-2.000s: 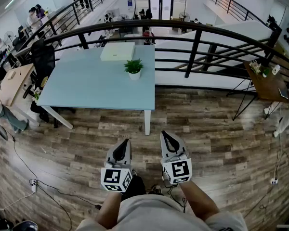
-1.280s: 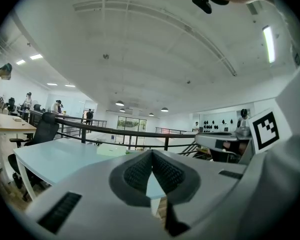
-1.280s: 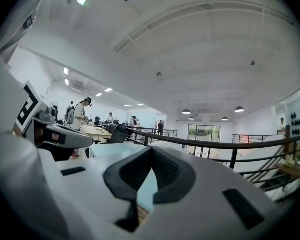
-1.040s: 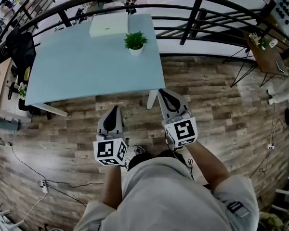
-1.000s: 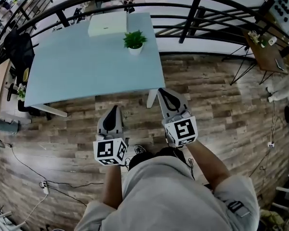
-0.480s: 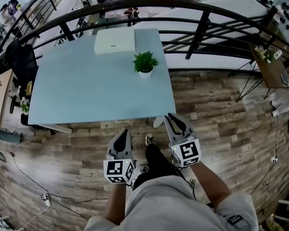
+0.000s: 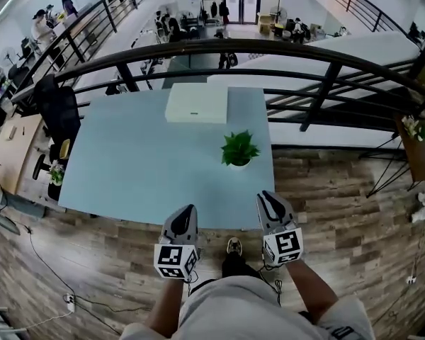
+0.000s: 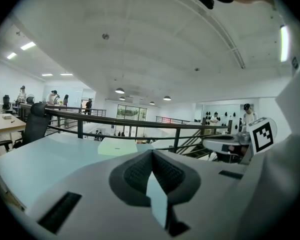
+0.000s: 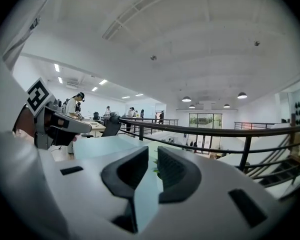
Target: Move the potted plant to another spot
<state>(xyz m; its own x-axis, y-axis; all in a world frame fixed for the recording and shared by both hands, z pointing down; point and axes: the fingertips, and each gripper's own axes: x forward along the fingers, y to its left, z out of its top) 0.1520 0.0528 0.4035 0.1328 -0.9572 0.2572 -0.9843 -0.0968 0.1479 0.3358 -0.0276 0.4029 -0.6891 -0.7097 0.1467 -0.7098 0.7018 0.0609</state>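
The potted plant (image 7: 239,151), green leaves in a small white pot, stands on the right part of the light blue table (image 7: 127,168). My right gripper (image 7: 267,198) hovers at the table's near edge, just short of the plant. Its jaws have just been opening a little and show a narrow gap with nothing between them. In the right gripper view (image 9: 153,151) a few leaves of the plant (image 9: 155,168) show through that gap. My left gripper (image 7: 188,210) is over the same edge, further left, with its pads (image 8: 140,171) together and holding nothing.
A flat white box (image 7: 195,103) lies at the table's far side, also in the left gripper view (image 8: 117,146). A black railing (image 7: 304,52) runs behind the table. A black office chair (image 7: 60,108) stands at its left end. Wooden floor lies beneath me.
The table has come closer in the head view. Both grippers went forward from over the floor to the table's near edge. The plant and the box have stayed in place.
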